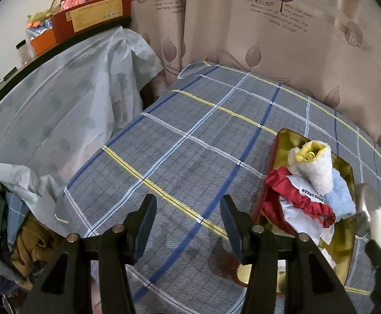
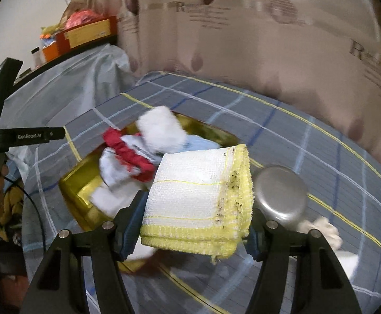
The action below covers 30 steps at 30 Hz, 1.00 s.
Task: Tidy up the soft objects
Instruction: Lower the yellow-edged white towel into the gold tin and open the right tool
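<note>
- The bed [image 1: 190, 141], under a grey plaid sheet, fills most of the room ahead; its far edge runs along the beige leaf-print curtain [image 1: 282, 39], and its left edge drops off beside a pale plastic-draped piece of furniture [image 1: 67, 99]. A wide stretch of bare sheet lies open left of the tray.
- A heap of clothes [image 1: 12, 230] sits low at the near left, off the bed's corner.
- The gold tray [image 2: 80, 193] rests on the sheet toward the right side of the bed, holding a white fleecy roll [image 1: 316, 170], a red ruffled cloth [image 1: 295, 198], a white printed piece and a light blue cloth [image 1: 339, 196], all piled touching one another.
- The left claw [image 1: 188, 225] hovers low over bare sheet just left of the tray, jaws spread wide, gripping nothing.
- The right claw [image 2: 193, 225] is raised near the tray's right side, jaws closed onto a folded white-and-yellow towel [image 2: 198, 198] that fills the gap between them.
- A rounded metal object [image 2: 282, 196] lies on the sheet just beside the towel, with a small whitish rag [image 2: 324, 227] near it.
</note>
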Each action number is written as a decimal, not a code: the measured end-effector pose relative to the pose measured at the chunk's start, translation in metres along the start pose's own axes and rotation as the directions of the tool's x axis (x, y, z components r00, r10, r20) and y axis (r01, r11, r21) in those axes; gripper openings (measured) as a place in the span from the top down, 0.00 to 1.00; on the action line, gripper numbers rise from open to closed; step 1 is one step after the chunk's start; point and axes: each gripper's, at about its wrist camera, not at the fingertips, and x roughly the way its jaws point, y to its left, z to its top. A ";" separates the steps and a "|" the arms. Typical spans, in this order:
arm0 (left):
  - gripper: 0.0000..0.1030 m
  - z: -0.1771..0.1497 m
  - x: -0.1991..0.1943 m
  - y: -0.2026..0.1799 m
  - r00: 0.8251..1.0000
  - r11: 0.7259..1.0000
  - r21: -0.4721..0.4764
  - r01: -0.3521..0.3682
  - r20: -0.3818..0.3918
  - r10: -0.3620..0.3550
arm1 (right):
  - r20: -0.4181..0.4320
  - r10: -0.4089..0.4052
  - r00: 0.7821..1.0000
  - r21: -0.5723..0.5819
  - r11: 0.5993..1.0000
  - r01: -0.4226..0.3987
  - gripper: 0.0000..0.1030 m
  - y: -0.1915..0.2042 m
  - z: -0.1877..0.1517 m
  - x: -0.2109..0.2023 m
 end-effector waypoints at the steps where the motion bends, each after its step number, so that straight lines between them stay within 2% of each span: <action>1: 0.50 0.000 0.000 0.001 1.000 1.000 0.000 0.000 -0.001 0.000 | -0.003 0.006 1.000 -0.005 1.000 -0.006 0.41 0.005 0.002 0.004; 14: 0.50 0.003 -0.004 0.010 1.000 0.999 -0.023 0.024 -0.008 -0.024 | -0.085 0.016 0.996 -0.062 0.998 -0.021 0.41 0.038 0.016 0.057; 24: 0.50 0.003 -0.001 0.012 0.999 0.999 -0.030 0.037 -0.024 -0.037 | -0.097 -0.031 0.995 -0.036 0.999 0.027 0.40 0.035 0.030 0.084; 30: 0.50 0.003 -0.001 0.011 0.999 0.999 -0.030 0.038 -0.026 -0.039 | -0.077 -0.027 0.997 -0.041 0.999 0.024 0.34 0.035 0.031 0.081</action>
